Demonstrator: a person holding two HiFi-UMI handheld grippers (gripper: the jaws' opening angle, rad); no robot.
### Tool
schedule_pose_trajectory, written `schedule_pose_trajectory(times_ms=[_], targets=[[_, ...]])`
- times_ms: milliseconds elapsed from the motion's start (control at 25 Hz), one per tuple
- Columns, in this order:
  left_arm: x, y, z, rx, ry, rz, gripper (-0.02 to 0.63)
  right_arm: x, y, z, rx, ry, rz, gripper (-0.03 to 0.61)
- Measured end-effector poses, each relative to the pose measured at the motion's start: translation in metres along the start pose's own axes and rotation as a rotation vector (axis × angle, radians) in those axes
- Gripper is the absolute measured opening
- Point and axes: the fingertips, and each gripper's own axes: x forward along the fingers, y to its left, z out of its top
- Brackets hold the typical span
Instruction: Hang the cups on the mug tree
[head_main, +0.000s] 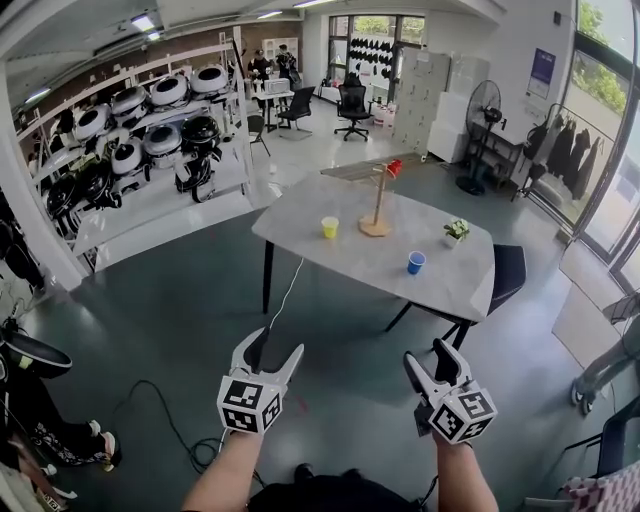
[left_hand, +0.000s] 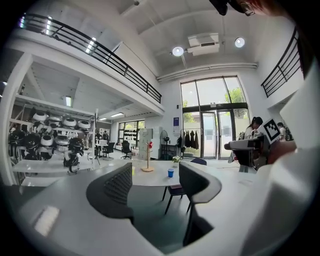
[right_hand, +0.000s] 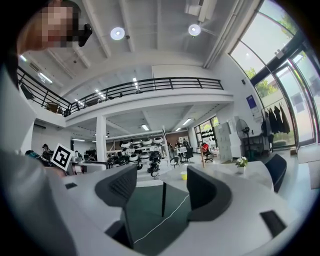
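A wooden mug tree (head_main: 378, 200) stands on a grey table (head_main: 340, 255) some way ahead, with a red cup (head_main: 394, 167) on one peg. A yellow cup (head_main: 330, 227) sits to the tree's left and a blue cup (head_main: 416, 262) nearer on the right. My left gripper (head_main: 269, 352) and right gripper (head_main: 433, 365) are held low, well short of the table, both open with nothing between the jaws. In the left gripper view the mug tree (left_hand: 147, 159) and blue cup (left_hand: 171, 172) show far off; in the right gripper view the yellow cup (right_hand: 184, 176) shows between the jaws.
A small potted plant (head_main: 456, 232) stands on the table's right side. A dark chair (head_main: 505, 275) sits at its right end. Shelves of helmets (head_main: 150, 130) line the left. A white cable (head_main: 285, 295) trails over the green floor. Someone's shoes (head_main: 100, 445) are at the lower left.
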Motion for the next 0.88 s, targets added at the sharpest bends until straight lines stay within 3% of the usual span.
schedule_pose_trajectory(times_ms=[120,520,880], targets=[[-0.002,0.008,0.0,0.006,-0.001,0.009,0.313,0.003,0.004,0.0,-0.004,-0.001,-0.012,0.293],[-0.025,0.051,-0.003,-0.017,-0.041,0.005,0.316,0.029,0.049,0.002,-0.033,0.019,0.006,0.293],[-0.011,0.079,-0.014,-0.036,-0.019,0.02,0.314,0.053,0.042,-0.019,0.029,0.048,0.003,0.293]])
